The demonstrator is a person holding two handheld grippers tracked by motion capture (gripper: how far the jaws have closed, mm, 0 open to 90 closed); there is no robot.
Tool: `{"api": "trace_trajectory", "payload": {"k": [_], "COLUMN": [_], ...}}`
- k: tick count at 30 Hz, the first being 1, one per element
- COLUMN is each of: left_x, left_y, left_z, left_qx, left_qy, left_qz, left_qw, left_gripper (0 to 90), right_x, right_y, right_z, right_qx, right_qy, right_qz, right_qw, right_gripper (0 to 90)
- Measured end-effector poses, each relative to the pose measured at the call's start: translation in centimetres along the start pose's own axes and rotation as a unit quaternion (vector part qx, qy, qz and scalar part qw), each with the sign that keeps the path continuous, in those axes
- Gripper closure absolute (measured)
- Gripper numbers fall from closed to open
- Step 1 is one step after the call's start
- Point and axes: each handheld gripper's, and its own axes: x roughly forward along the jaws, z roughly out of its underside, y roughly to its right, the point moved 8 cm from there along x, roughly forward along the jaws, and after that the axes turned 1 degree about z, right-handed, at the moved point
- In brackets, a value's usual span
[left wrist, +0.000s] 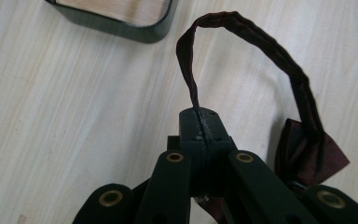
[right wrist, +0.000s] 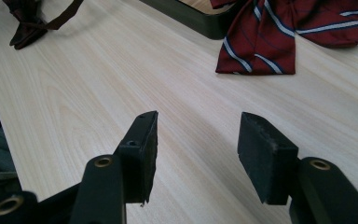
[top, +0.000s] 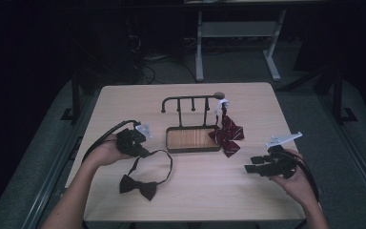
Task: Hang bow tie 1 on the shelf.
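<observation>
Item: dark bow tie, lying on desk in front of and left of rack; its strap pinched in left claw, clamped tight. Right claw gaping, empty, right of rack. Advice: lift strap loop over a free rack peg; keep grip firm until hooked.

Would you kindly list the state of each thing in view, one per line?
Left gripper: shut on the dark bow tie's strap.
Right gripper: open, nothing between the jaws.
Dark bow tie: bow on the table, strap lifted.
Striped bow tie: hanging from the rack.
Rack: upright.
Tray: empty.
</observation>
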Motion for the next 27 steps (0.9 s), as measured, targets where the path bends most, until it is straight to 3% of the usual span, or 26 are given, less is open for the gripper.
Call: {"api": "trace_trajectory", "payload": {"k": [10, 18, 27], "left_x": [-1.3, -1.7, -3.0], "left_y": [0.6, 1.1, 1.5], "left_z": [-0.6, -0.8, -1.4], "left_qx": [0.009, 0.016, 0.026], "left_qy": [0.007, 0.004, 0.009], "left_qz": [0.002, 0.016, 0.009], "left_qw": [0.9999, 0.9997, 0.9996], "left_gripper": [89.9, 89.9, 89.9], "right_x": [-0.1, -0.2, -0.4], "right_y": [0.1, 0.0, 0.1], "right_z": [-0.1, -0.4, -0.3], "right_qx": [0.000, -0.001, -0.002], "right_qy": [0.002, 0.006, 0.009], "right_qz": [-0.001, -0.004, -0.003], "right_qw": [1.0000, 1.0000, 1.0000], "right_gripper": [47.5, 47.5, 47.5]}}
